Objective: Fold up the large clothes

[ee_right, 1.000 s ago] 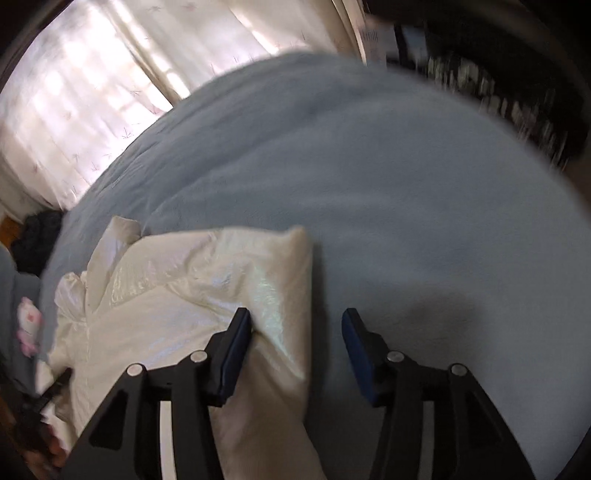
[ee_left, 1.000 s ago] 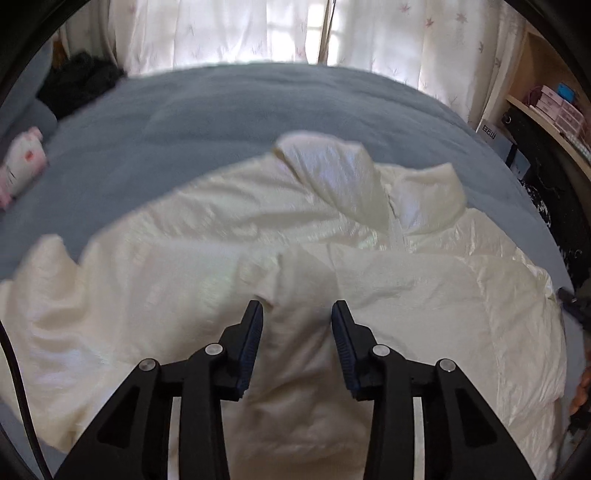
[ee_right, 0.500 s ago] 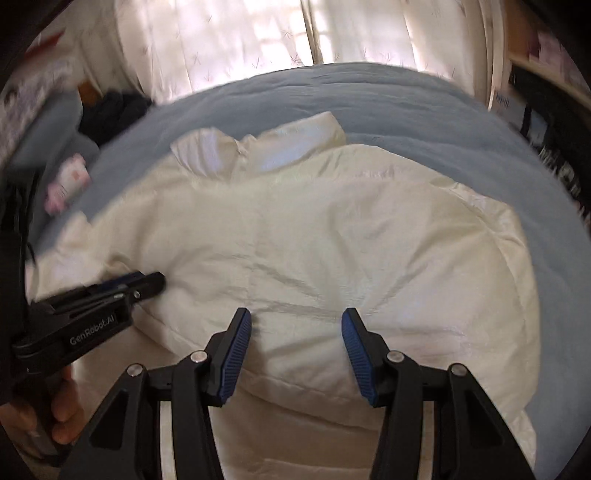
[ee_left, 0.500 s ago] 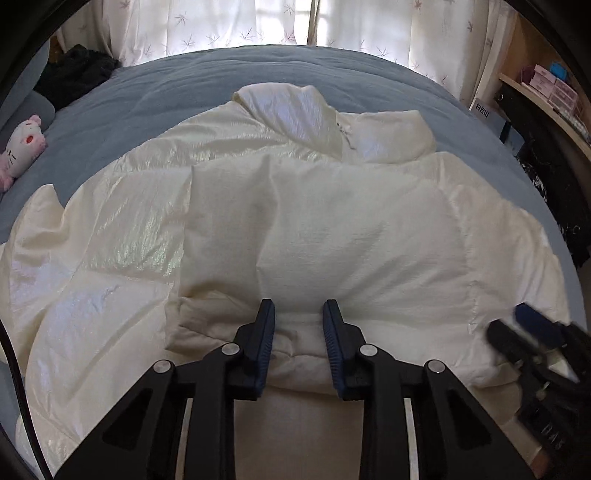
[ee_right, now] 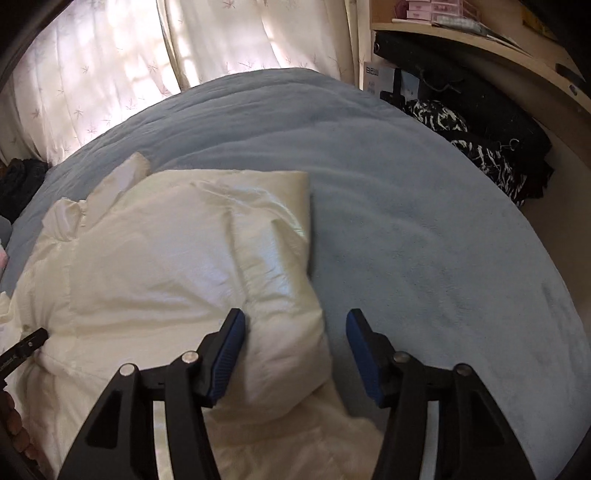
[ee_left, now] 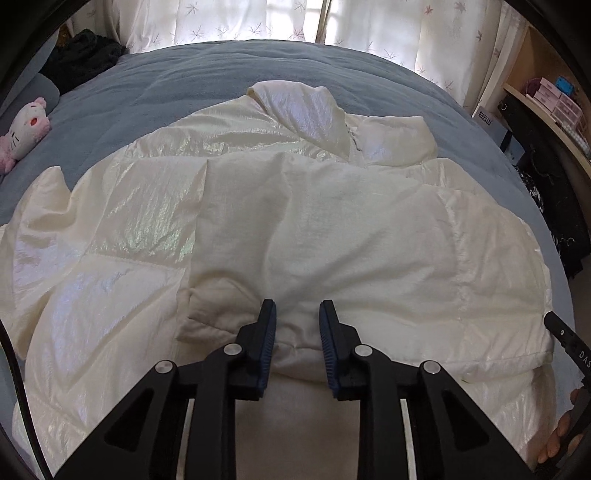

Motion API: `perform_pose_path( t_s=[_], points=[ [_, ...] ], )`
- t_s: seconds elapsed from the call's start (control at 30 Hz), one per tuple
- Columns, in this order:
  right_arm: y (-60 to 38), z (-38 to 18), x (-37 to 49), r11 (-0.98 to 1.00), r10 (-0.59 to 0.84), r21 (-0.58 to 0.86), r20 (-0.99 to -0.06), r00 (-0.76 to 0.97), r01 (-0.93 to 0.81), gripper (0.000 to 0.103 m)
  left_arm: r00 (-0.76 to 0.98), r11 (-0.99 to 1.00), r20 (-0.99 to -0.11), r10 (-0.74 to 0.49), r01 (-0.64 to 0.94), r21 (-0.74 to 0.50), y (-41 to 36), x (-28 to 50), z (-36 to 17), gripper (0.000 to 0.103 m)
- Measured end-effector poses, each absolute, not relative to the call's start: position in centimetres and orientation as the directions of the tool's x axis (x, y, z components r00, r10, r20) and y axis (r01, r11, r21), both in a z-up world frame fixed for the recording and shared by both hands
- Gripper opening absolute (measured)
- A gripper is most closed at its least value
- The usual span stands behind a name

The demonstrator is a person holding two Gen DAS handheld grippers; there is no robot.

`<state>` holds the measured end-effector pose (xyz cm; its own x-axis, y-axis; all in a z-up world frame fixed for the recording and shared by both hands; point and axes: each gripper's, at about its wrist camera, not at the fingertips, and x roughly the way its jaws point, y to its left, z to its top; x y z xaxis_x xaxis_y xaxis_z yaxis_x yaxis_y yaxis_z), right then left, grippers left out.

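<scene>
A large white puffer jacket point(ee_left: 332, 221) lies spread on the blue-grey bed blanket point(ee_left: 184, 85), collar at the far end and its lower part folded up over the body. My left gripper point(ee_left: 297, 332) is closing, its pads pinching a bulge of the folded hem. In the right wrist view the jacket point(ee_right: 166, 258) fills the left half. My right gripper point(ee_right: 295, 343) is opening over the jacket's right edge. Its left pad touches the puffy fabric and its right pad hangs over bare blanket point(ee_right: 424, 240). Each gripper's tip shows at the edge of the other's view.
A pink and white plush toy point(ee_left: 22, 133) and dark clothes point(ee_left: 81, 55) lie at the bed's far left. Curtains point(ee_left: 258, 18) hang behind the bed. On the right stand a wooden shelf point(ee_right: 461, 33) with boxes and a black-and-white patterned garment point(ee_right: 461, 140).
The left jaws have narrowed onto the folded hem. The right gripper has swung from over the jacket's middle to its right edge, and its jaws have widened.
</scene>
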<state>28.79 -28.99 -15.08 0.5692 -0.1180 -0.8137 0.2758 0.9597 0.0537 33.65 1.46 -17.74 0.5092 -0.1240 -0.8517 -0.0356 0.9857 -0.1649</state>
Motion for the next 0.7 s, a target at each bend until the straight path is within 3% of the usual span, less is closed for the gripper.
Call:
perform_pose_path(
  t_s=[0.33,0.7],
  points=[
    [-25.9,-10.3,23.5,0.963,-0.025,0.148,-0.783,0.621,0.225,0.058,0.584,0.989,-0.805,-0.108,-0.018,-0.146,2.2,27.3,-11.8,0.048],
    [-22.3,-6.6,16.8,0.963,0.069,0.227,-0.736,0.673,0.149,0.058,0.617,0.994,-0.784,-0.065,-0.026,-0.103,4.0,19.5,-8.1,0.049]
  ],
)
